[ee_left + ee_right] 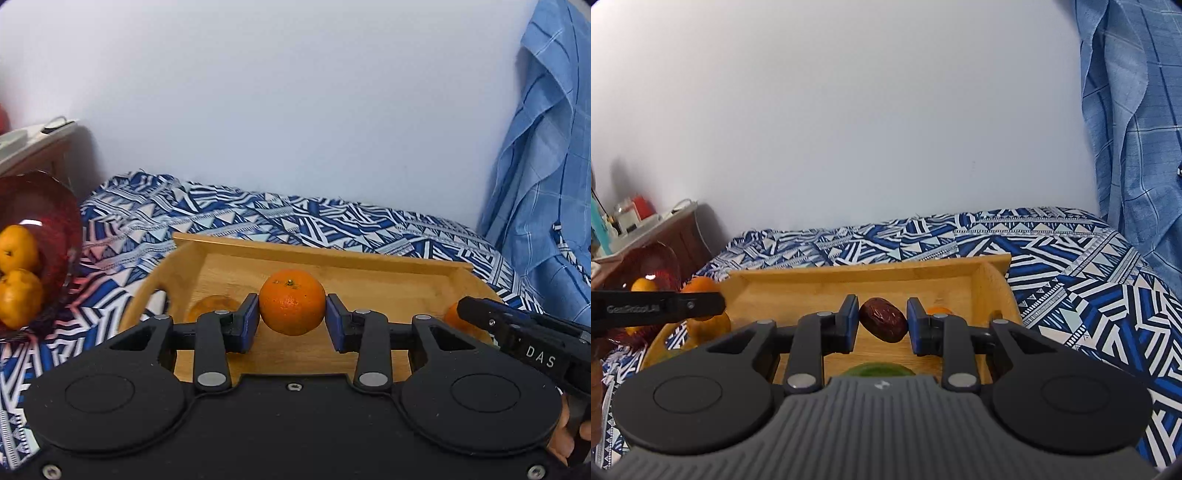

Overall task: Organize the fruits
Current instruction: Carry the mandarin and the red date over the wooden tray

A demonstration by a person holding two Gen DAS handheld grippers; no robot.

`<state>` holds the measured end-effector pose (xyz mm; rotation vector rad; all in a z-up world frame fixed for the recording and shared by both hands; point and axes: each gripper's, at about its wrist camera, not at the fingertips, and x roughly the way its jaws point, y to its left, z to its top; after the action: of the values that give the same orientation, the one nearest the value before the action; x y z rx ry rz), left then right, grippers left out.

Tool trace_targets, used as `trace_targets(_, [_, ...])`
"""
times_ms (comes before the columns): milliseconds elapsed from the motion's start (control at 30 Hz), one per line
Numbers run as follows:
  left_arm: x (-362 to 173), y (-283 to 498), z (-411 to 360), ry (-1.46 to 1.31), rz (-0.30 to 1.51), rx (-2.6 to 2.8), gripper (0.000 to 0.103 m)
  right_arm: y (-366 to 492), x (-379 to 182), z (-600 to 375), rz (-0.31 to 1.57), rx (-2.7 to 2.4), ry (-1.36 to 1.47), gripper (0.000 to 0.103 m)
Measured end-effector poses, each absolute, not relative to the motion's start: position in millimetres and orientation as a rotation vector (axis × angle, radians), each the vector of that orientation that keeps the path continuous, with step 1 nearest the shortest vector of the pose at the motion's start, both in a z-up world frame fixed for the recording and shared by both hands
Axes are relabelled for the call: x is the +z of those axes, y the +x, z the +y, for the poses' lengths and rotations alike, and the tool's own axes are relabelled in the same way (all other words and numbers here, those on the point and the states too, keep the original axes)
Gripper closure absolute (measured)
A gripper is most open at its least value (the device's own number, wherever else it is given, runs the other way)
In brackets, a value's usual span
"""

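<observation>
Left tongs (291, 319) gripping tangerine (291, 302) above wooden tray's (317, 254) far rim.

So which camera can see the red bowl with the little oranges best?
The left wrist view shows the red bowl best: it is large at the left edge, with two oranges plainly inside, though partly cut off. In the right wrist view the bowl is small, far left, and partly hidden behind the left gripper.

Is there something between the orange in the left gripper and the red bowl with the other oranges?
Nothing visible blocks it. The orange hangs over the wooden tray; only patterned cloth lies between tray and red bowl.
</observation>
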<state>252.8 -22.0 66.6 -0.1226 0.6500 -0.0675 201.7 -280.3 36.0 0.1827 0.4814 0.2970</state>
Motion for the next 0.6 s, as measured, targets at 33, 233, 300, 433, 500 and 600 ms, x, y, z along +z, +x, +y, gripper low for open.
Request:
trace_targets(33, [64.3, 256.2, -24.5, -0.122, 0.659, -0.07, 0.067, 203.6, 35.5, -280.7, 0.487, 0.297, 0.185, 0.071])
trace_targets(233, [53.7, 265.8, -38.0, -0.08, 0.695, -0.082, 0.067, 213.8, 30.5, -282.4, 0.526, 0.297, 0.194, 0.071])
trace_targets(300, [50.4, 268.3, -40.7, -0.07, 0.707, -0.082, 0.067, 217.4, 28.6, -281.6, 0.542, 0.294, 0.19, 0.071])
trace_targets(433, [44.9, 272.7, -42.6, -0.066, 0.731, -0.075, 0.067, 222.6, 26.8, -280.6, 0.557, 0.301, 0.187, 0.071])
trace_targets(500, [42.8, 274.5, -43.4, -0.06, 0.738, -0.071, 0.067, 223.4, 27.0, -279.9, 0.56, 0.306, 0.183, 0.07])
trace_targets(600, [40.9, 276.3, -44.1, -0.053, 0.746, -0.066, 0.067, 224.6, 28.2, -279.3, 0.569, 0.31, 0.187, 0.07])
